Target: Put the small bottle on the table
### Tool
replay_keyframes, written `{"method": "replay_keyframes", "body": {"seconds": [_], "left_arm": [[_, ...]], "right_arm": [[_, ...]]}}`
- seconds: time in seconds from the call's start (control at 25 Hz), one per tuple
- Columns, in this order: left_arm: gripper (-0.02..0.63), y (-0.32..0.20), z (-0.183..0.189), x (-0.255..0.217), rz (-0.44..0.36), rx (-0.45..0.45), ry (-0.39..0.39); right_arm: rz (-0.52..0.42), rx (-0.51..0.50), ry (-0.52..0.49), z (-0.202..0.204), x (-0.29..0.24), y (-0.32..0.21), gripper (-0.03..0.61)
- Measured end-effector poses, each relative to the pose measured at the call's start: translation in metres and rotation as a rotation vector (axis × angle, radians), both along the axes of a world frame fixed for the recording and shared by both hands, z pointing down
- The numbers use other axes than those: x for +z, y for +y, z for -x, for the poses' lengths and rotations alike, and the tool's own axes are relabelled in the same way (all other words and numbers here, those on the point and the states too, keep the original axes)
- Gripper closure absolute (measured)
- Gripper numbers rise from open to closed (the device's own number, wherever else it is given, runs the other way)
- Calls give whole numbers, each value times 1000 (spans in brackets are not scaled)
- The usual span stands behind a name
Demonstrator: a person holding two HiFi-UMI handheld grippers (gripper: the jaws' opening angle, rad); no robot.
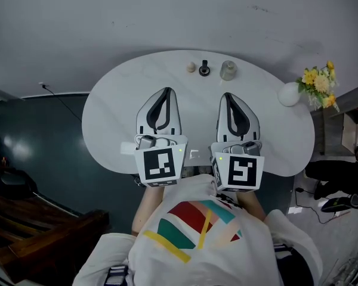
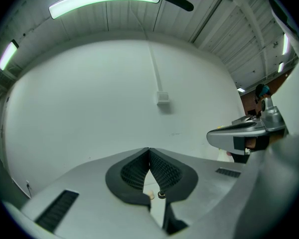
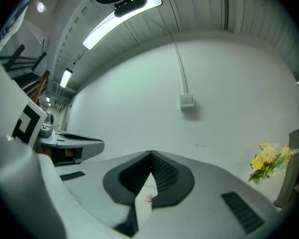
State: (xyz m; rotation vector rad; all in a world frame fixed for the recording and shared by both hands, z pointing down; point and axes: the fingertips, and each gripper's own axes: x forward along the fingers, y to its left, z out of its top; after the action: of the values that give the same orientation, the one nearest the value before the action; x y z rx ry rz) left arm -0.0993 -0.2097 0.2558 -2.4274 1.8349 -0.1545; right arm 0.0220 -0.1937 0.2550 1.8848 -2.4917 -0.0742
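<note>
From the head view, the left gripper (image 1: 165, 92) and right gripper (image 1: 227, 95) hang side by side over the near half of the white table (image 1: 113, 124), each with its jaws pressed together and nothing between them. At the far edge three little things stand in a row, well apart from both tools: a pale round piece (image 1: 191, 68), a dark narrow item that I take for the small bottle (image 1: 204, 69), and a greyish jar (image 1: 228, 70); a white vase (image 1: 289, 94) with yellow flowers (image 1: 319, 82) sits off to the right. In the left gripper view the ribbed pads meet at the tip, empty, and through the slot below them the pale piece and the dark bottle show far off on the tabletop. In the right gripper view the jaws are likewise closed on nothing. As things lie, the bottle rests on the table and no hold remains, so the placing looks finished
</note>
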Motion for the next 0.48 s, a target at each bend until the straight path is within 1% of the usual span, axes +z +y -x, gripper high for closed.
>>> {"method": "replay_keyframes", "body": {"seconds": [0.08,0.24,0.48], "left_arm": [[597,0,0,-1,-3,3,-1],[597,0,-2,-1,-3,10,2],[597,0,-11,-1,-2,33,-1]], "right_arm": [[3,-3,6,0,1,0,566],[18,5,-22,-3,4,2,566],[35,19,-29,-9,8,0,566]]}}
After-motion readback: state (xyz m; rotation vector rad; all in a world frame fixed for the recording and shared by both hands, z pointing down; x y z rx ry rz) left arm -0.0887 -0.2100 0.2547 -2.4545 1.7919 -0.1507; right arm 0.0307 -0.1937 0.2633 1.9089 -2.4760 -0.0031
